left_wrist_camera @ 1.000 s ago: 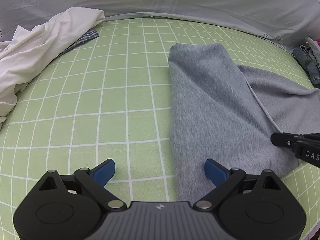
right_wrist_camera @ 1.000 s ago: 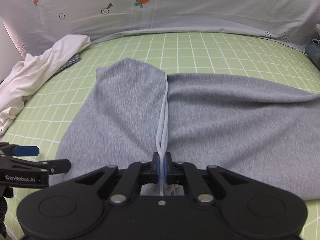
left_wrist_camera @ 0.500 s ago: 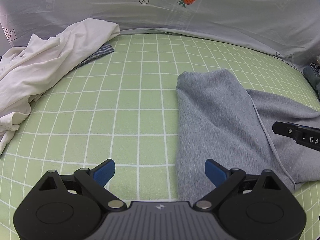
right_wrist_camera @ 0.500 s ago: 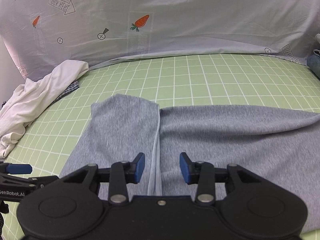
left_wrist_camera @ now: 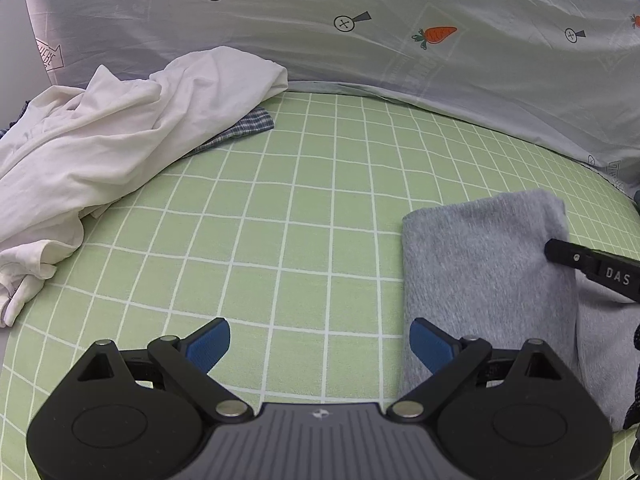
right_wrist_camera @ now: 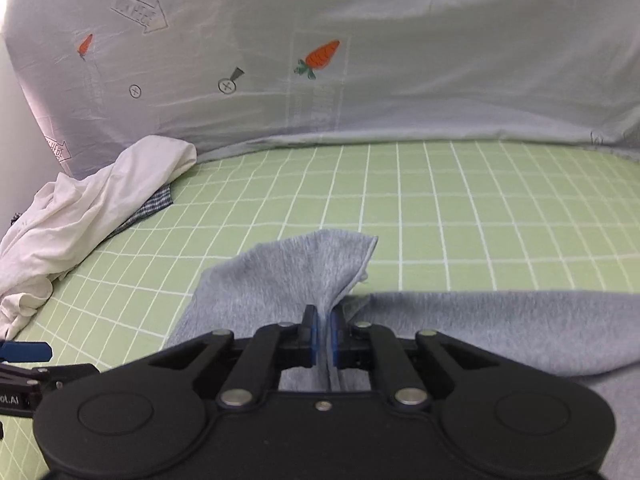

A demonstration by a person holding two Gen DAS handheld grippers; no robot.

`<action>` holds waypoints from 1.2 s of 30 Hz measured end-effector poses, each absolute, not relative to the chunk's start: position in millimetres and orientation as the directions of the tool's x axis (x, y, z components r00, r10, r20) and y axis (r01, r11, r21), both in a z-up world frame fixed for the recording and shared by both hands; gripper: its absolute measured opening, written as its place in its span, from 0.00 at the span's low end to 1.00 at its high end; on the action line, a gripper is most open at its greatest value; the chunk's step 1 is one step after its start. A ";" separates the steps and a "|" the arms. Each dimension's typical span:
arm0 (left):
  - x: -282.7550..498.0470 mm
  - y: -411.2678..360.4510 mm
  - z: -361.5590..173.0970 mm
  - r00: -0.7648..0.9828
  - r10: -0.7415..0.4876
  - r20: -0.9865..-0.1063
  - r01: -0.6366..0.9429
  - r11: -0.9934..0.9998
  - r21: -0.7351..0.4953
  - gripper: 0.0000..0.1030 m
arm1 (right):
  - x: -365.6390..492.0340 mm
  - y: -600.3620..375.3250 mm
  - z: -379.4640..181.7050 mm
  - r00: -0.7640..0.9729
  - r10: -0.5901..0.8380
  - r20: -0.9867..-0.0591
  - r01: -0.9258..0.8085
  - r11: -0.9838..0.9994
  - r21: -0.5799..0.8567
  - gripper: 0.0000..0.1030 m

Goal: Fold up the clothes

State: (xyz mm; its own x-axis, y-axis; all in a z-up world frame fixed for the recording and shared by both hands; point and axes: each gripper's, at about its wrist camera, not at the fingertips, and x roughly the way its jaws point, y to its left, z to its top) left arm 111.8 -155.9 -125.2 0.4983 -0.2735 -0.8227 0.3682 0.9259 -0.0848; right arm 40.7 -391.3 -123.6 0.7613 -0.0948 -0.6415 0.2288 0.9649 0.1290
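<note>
Grey sweater (right_wrist_camera: 288, 280): soft, limp, likely sags; best held at its hem. Right hand-held gripper (right_wrist_camera: 324, 340) clamped on that edge; left hand-held gripper (left_wrist_camera: 320, 344) apart, just beside sweater.

Grey fleece garment (right_wrist_camera: 304, 280), partly folded, flat on green checked sheet (right_wrist_camera: 440, 208)

Green checked sheet (left_wrist_camera: 304, 216), carrot-print cloth (right_wrist_camera: 360, 80)

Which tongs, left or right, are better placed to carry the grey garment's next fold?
Right. The right tongs are shut on the grey garment, with its edge lifted off the green sheet. The left tongs are open over bare sheet beside it, gripping nothing.
</note>
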 end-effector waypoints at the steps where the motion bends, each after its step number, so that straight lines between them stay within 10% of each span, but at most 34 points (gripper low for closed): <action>1: 112.4 -156.0 -125.8 0.499 -0.269 -0.824 0.363 0.928 -0.083 0.93 | 33.9 -388.0 -114.9 0.775 -0.119 -0.620 0.231 0.968 0.102 0.07; 8: 100.5 -171.1 -125.0 0.494 -0.272 -0.826 0.403 0.913 -0.060 0.93 | 29.4 -400.9 -148.1 0.596 -0.226 -0.770 0.342 0.940 -0.011 0.25; 10: 91.1 -178.3 -121.6 0.497 -0.281 -0.821 0.433 0.900 -0.046 0.93 | 14.1 -404.5 -146.2 0.611 -0.223 -0.759 0.367 0.930 0.022 0.64; 15: 67.7 -201.6 -122.6 0.451 -0.310 -0.837 0.487 0.871 -0.060 0.93 | -27.9 -415.3 -141.0 0.624 -0.221 -0.750 0.362 0.932 0.026 1.00; 36: -26.8 -316.4 -102.7 0.441 -0.337 -0.832 0.495 0.865 -0.088 0.93 | -239.2 -631.6 -136.3 0.465 -0.429 -0.774 0.773 0.623 0.119 1.00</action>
